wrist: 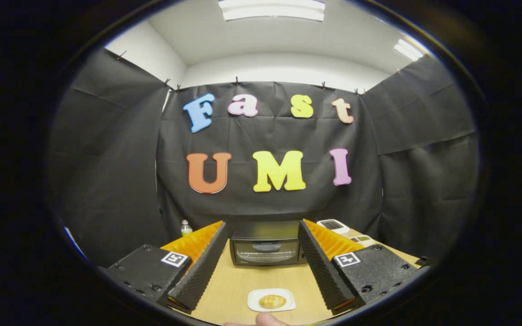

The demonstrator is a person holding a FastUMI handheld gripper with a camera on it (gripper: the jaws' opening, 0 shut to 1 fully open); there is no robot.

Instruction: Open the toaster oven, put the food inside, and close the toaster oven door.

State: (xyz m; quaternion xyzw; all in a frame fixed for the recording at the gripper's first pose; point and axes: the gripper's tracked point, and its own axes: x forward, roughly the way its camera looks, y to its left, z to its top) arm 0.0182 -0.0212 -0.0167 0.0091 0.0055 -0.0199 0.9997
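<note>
A black toaster oven [265, 246] stands at the far side of the wooden table [234, 283], its glass door closed, handle across the top of the door. A golden bread roll [272, 301] lies on a small white plate [254, 301] on the table, nearer than the oven. My gripper [261, 228] is open, held above the table; its two black ribbed fingers [204, 267] spread wide, with the oven framed between their tips and the plate below, between their bases. Nothing is held.
A small bottle with a white cap [186, 227] stands left of the oven, behind the left finger. A white device [332, 225] and a small flat item [361, 238] lie right of the oven. A fingertip [265, 320] shows just below the plate.
</note>
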